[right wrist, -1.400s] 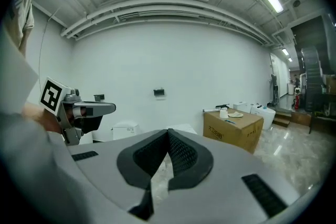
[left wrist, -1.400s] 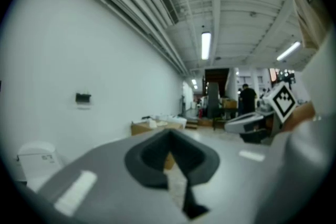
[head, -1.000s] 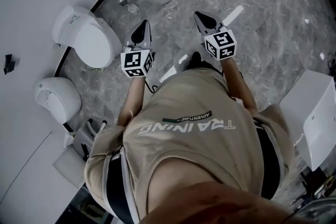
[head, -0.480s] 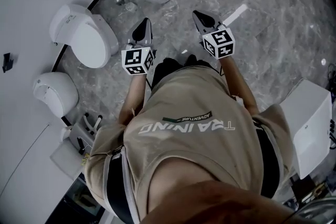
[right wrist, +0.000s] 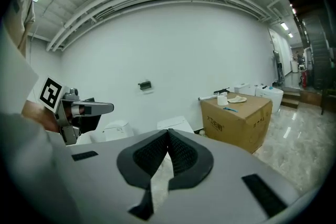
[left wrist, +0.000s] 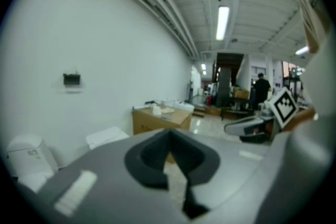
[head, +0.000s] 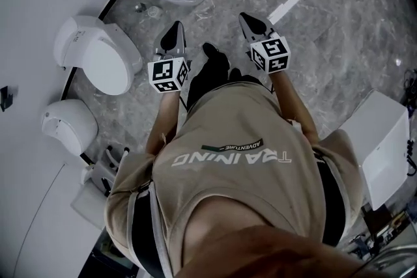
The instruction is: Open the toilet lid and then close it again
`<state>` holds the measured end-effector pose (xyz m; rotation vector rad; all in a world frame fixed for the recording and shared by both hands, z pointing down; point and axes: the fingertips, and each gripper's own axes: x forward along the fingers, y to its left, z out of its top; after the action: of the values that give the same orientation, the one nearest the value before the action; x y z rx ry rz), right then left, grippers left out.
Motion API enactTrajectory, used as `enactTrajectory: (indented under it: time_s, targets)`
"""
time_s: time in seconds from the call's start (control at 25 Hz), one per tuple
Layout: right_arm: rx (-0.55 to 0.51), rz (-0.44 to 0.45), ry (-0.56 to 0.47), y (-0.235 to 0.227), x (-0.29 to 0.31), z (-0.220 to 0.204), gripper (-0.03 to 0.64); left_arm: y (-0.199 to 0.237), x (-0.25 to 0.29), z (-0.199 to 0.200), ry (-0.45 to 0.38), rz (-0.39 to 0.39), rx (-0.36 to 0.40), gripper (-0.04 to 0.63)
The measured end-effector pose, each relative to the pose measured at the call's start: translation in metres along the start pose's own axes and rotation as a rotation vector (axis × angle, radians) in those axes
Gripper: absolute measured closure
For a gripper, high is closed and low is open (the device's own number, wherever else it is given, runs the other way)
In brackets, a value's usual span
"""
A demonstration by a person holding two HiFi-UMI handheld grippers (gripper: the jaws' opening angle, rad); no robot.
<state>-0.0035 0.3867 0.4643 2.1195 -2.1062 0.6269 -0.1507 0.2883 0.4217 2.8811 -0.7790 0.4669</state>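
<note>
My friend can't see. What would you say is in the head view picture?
Seen from above, a person in a tan shirt holds the left gripper and the right gripper, both shut and empty, out over a grey marble floor. A row of white toilets lines the white wall at the left, untouched.

A cardboard box (right wrist: 236, 118) stood on the grey marble floor (head: 339, 29), with a white roll (right wrist: 222, 99) on its top. A small black fixture (right wrist: 144, 85) hung on the white wall (right wrist: 173, 44). A long ceiling light (left wrist: 222, 22) glowed. A white cabinet (head: 381, 146) stood well apart from the box.
</note>
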Motion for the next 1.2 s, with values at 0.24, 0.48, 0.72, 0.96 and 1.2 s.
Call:
enactTrajectory:
  time_s: [0.24,0.48,0.72,0.96,1.2]
  targets:
    - [-0.022,-0.026,-0.015,-0.018,0.044,0.045,0.606,0.016,0.052,0.03,-0.022,-0.09,0.032,0.592]
    - [-0.133,-0.039,-0.001,-0.02,0.087,0.076,0.606,0.06,0.098,0.044,-0.064,-0.104,0.02,0.592]
    - [-0.169,-0.025,0.027,-0.041,0.12,0.092,0.606,0.087,0.124,0.055,-0.098,-0.08,-0.032,0.592]
    - [-0.199,0.025,0.014,-0.035,0.179,0.128,0.606,0.13,0.132,0.053,-0.067,-0.011,-0.06,0.592]
    - [-0.161,0.126,0.069,-0.053,0.225,0.124,0.606,0.138,0.158,0.051,-0.026,0.057,-0.063,0.592]
